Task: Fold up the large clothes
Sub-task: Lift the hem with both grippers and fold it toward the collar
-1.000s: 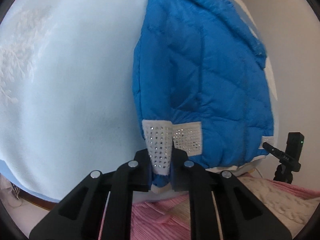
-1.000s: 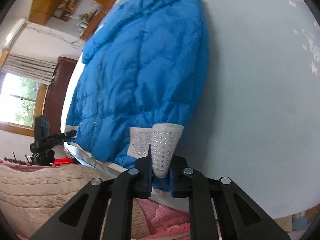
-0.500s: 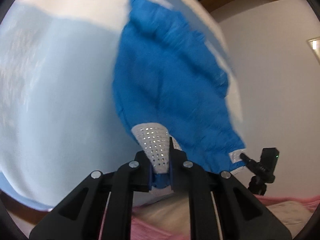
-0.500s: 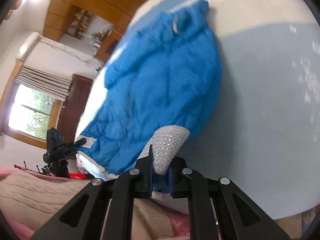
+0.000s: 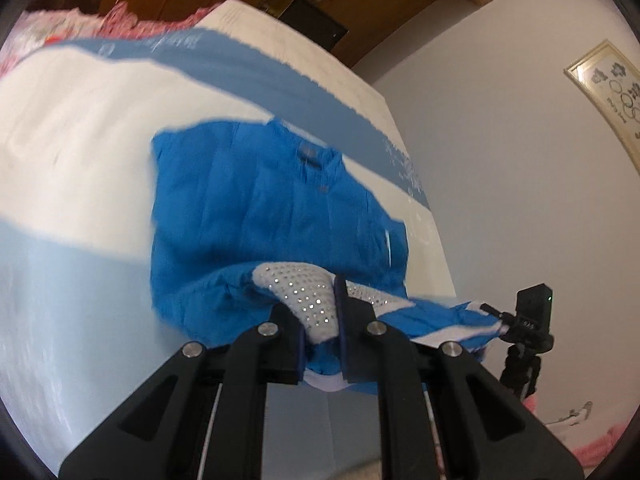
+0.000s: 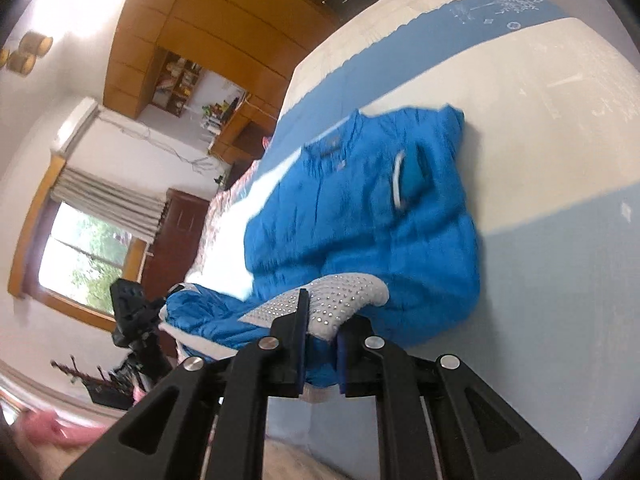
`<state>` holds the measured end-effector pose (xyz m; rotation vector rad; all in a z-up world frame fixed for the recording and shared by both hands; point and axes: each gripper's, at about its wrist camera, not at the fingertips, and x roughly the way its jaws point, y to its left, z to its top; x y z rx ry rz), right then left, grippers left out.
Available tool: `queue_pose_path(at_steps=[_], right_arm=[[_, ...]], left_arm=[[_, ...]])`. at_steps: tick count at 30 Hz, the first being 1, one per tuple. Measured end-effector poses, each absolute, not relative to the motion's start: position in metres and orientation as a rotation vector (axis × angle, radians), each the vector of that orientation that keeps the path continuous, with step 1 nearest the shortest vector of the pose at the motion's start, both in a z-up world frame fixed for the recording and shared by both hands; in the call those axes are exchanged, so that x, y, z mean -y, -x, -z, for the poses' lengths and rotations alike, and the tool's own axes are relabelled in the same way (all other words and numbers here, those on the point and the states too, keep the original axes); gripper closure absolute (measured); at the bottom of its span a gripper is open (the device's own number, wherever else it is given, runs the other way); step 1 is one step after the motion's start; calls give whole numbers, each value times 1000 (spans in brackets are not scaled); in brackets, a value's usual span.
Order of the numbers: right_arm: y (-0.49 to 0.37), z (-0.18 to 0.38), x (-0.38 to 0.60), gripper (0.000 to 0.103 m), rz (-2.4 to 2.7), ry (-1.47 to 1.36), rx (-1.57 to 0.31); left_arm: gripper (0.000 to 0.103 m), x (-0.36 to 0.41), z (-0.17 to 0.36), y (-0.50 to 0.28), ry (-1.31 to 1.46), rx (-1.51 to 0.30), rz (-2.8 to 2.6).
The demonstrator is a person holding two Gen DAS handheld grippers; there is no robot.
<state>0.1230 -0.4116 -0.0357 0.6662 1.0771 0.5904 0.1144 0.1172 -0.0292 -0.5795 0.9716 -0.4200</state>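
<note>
A bright blue quilted jacket point(image 5: 260, 216) point(image 6: 360, 216) lies on the bed, collar at the far end. Its hem carries a white band studded with rhinestones. My left gripper point(image 5: 322, 320) is shut on that studded band point(image 5: 308, 292) at one hem corner and holds it lifted off the bed. My right gripper point(image 6: 320, 324) is shut on the studded band point(image 6: 340, 296) at the other hem corner, also raised. Between the two corners the hem hangs as a stretched edge, and the lower part of the jacket bulges upward over the flat upper part.
The bed point(image 5: 80, 140) point(image 6: 540, 128) has a cover in white, light blue and darker blue stripes. A small black camera on a tripod point(image 5: 528, 320) point(image 6: 132, 312) stands beside the bed. A white wall, wooden cabinets point(image 6: 200, 20) and a window point(image 6: 88, 260) lie beyond.
Both grippers have risen and tilted upward, carrying the hem corners up and toward the collar. The jacket's lower part has lifted off the bed, and the far room has come into view.
</note>
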Motion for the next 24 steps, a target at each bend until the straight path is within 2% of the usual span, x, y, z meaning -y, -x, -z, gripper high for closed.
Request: queue_pose_path(at_steps=[10,24], right_arm=[[-253,36,396,92,-574,-671,-1101],[-373,120,382,92,-472,-741,-1248]], left_arm=[[93,-121,42,-244,605,-970,367],[92,-130,131,-358,626,-1149,192]])
